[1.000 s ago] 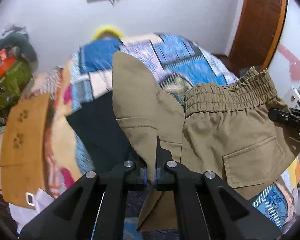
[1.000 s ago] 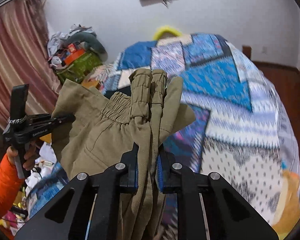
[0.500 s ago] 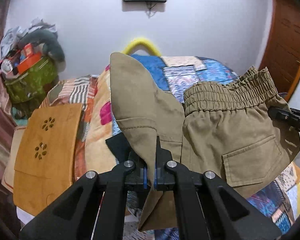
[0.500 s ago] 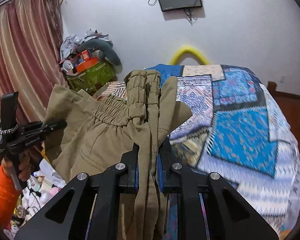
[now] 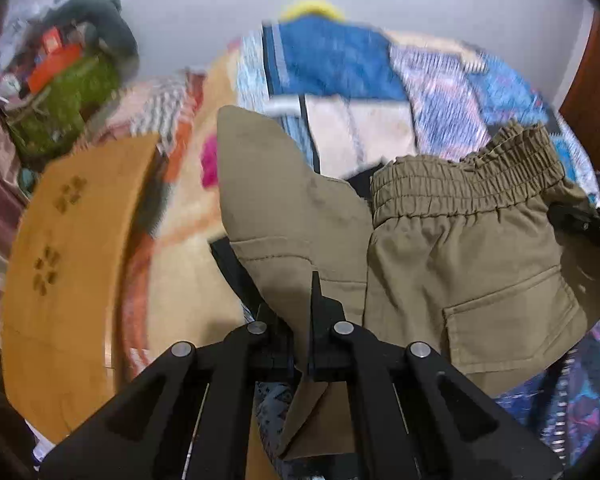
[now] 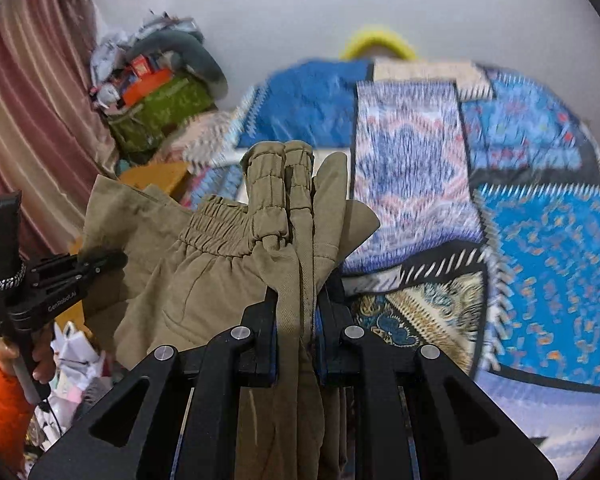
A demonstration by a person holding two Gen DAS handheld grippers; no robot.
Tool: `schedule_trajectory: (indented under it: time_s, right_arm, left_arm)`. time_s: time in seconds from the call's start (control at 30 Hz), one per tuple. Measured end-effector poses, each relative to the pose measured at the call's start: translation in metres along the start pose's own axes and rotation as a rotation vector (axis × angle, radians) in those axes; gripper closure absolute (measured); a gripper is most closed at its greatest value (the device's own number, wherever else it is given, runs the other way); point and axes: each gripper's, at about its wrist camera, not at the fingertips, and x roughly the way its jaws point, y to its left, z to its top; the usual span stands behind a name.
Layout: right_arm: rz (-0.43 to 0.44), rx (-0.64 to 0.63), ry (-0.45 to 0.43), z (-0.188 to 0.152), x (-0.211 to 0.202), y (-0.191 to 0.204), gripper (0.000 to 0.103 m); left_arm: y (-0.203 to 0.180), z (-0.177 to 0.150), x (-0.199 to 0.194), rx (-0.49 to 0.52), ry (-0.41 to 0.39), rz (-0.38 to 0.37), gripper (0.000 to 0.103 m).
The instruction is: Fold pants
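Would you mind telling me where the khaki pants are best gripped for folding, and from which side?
Probably along the gathered waistband, one end per tool, approaching side-on. The ribbed elastic is thick and bunches into a firm ridge. Both tools already pinch there: the left tool on a flat corner, the right tool on bunched layers.

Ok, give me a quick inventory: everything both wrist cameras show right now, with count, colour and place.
pants: one pair, khaki, held up above the bed between both grippers
patchwork bedspread: one, mostly blue with patterned panels, covering the bed below
wooden board: one, tan with flower cut-outs, at the bed's left side
clutter pile: one heap, green bag with orange and grey items, by the wall
curtain: one, pink striped, far left
yellow arc: one, at the head of the bed
left gripper: black, jaws shut on a pant fold
right gripper: black, jaws shut on bunched waistband fabric
left hand: orange sleeve, gripping the left tool's handle
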Motion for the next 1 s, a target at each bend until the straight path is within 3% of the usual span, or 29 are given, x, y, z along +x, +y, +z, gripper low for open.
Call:
schedule_trajectory:
  time_s: [0.17,0.2,0.37,0.5,0.7,1.0]
  right_arm:
    - [-0.061,-0.019,0.095,-0.012,0.027,-0.010,0.088]
    - [-0.066,-0.020,0.100,-0.014,0.027,-0.011,0.087]
    - [-0.105,-0.037,0.110,-0.019,0.015,-0.011,0.080]
    - [-0.129,-0.049,0.100,-0.020,-0.001,-0.008,0.080]
    - [-0.101,-0.051,-0.013,-0.017,-0.066,0.008,0.079]
    - [-0.049,-0.155,-0.342,-0.039,-0.212,0.091,0.079]
  left_arm:
    - [0.006,-0.015,0.039,0.019,0.073,0.030,0.094]
    - [0.010,-0.017,0.041,0.013,0.074,0.030,0.088]
    - [0.021,-0.024,0.040,-0.012,0.088,0.066,0.065]
    - [0.032,-0.032,0.022,-0.019,0.092,0.105,0.063]
    - [0.023,-0.038,-0.050,-0.002,0.008,0.062,0.063]
    - [-0.029,-0.061,-0.238,0.105,-0.350,-0.006,0.063]
